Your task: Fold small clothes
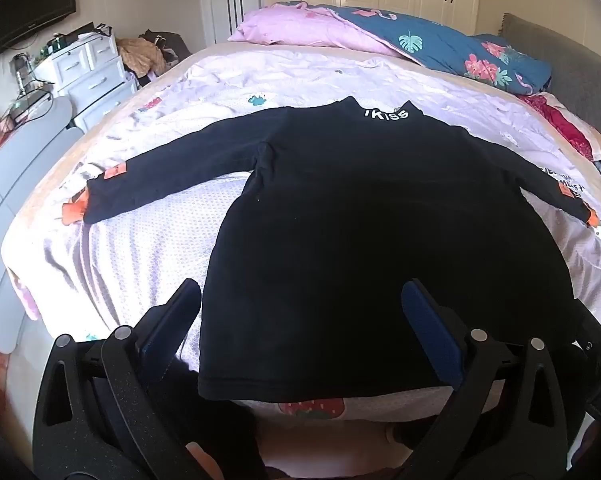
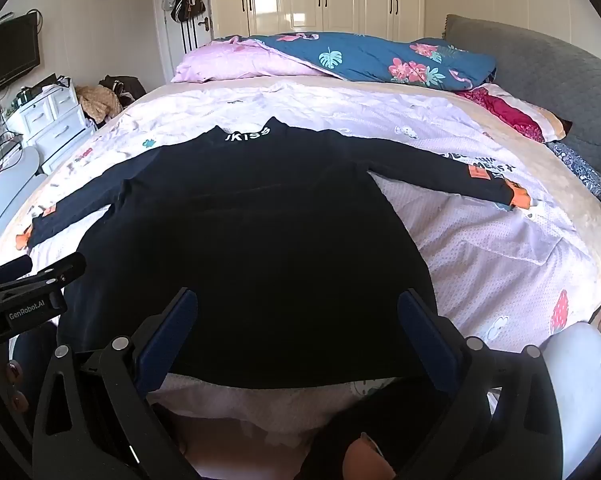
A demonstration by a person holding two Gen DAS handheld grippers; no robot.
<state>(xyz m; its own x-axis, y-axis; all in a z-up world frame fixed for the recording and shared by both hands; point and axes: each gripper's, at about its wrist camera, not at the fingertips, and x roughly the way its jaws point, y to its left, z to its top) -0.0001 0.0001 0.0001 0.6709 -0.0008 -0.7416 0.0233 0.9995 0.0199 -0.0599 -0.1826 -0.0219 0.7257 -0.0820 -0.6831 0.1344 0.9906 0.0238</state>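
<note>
A small black long-sleeved top (image 1: pixel 360 216) (image 2: pixel 256 232) lies flat on the bed, collar with white lettering at the far side, both sleeves spread out sideways, orange cuffs at their ends. My left gripper (image 1: pixel 300 296) hovers open over the hem's left part, nothing between its blue pads. My right gripper (image 2: pixel 298 300) stands open above the hem's right part, also holding nothing. The left gripper's black tip (image 2: pixel 60 272) shows at the left edge of the right wrist view.
The pale patterned sheet (image 1: pixel 148 248) covers the bed. A pink and blue floral quilt (image 2: pixel 340 58) is bunched at the far side, a grey headboard (image 2: pixel 540 64) at right. White drawers (image 1: pixel 88 68) and a wall TV (image 1: pixel 28 4) stand at left.
</note>
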